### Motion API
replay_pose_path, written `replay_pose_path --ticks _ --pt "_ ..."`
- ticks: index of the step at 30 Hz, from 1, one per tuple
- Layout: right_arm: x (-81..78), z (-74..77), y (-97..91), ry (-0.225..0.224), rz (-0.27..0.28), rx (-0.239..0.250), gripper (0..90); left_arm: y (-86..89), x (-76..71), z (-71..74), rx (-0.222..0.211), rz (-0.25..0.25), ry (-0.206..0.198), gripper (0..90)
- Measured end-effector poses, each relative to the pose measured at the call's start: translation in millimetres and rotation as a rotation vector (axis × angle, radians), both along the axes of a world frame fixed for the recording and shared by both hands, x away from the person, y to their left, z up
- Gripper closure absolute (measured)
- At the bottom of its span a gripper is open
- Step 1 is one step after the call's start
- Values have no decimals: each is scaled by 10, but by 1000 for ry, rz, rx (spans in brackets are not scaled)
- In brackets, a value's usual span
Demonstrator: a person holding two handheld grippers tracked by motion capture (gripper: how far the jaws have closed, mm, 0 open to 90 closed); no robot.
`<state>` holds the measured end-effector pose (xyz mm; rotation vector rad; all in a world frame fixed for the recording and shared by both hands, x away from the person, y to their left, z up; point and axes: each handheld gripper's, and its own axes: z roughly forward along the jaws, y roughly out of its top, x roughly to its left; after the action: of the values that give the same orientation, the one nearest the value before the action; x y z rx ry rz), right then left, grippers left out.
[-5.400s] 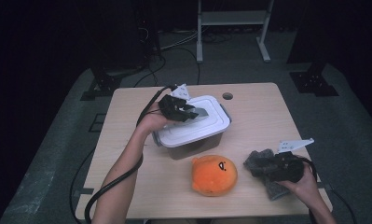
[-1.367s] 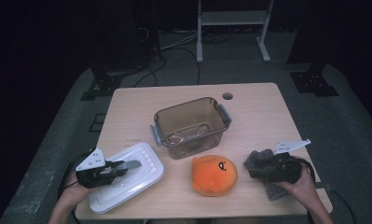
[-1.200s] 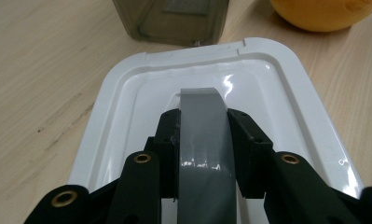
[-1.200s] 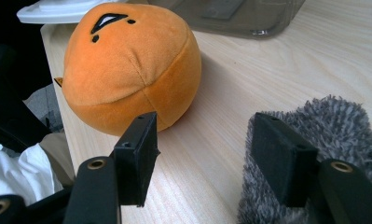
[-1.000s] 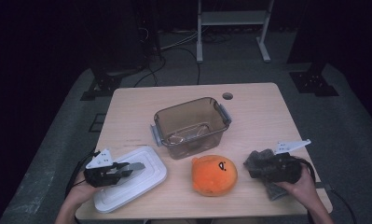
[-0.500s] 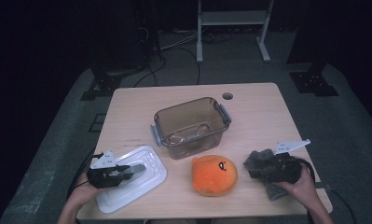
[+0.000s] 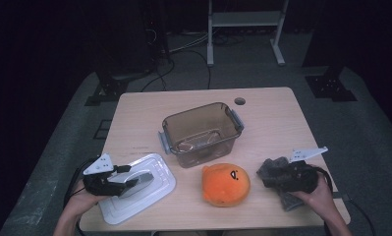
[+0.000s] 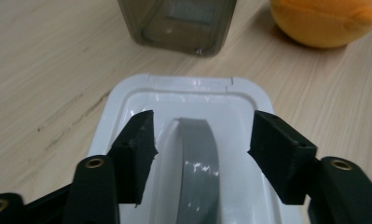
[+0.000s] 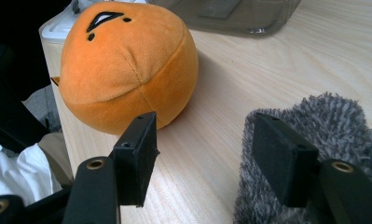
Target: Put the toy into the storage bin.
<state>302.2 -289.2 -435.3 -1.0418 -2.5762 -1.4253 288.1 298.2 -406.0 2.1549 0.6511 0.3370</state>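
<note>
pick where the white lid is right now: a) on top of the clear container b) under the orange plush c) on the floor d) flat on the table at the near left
d: the white lid lies flat on the table at its near left, apart from the open clear container.

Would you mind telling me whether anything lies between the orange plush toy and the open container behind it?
Nothing visible does: bare tabletop separates the orange plush toy from the clear container. The white lid lies off to the left, the grey fluffy cloth to the right.

Glossy white plastic lid (image 8: 193,93) with smooth grey handle (image 8: 200,158), smoky translucent plastic box (image 7: 202,132), matt pale wood table (image 7: 277,123), plush orange toy (image 9: 127,65), fuzzy grey cloth (image 9: 323,126)
</note>
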Motion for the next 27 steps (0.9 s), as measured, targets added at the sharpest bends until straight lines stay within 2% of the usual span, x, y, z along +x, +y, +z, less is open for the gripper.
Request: replay_pose_path --ticks 6,8,10,19,27 --pt "-1 -6 10 1 3 -5 376 -173 -39 147 -25 -55 -23 312" --pt "-1 -8 10 -1 2 -10 373 -253 -54 181 -17 -62 -43 271" --pt "-3 -9 9 -2 1 -11 373 -329 -56 216 -29 -68 -36 235" --pt "-2 -19 6 -4 -1 -9 372 -670 -98 338 -30 -137 -56 129" --pt "1 -34 17 -3 2 -20 372 -972 -98 412 -43 -202 -71 92"
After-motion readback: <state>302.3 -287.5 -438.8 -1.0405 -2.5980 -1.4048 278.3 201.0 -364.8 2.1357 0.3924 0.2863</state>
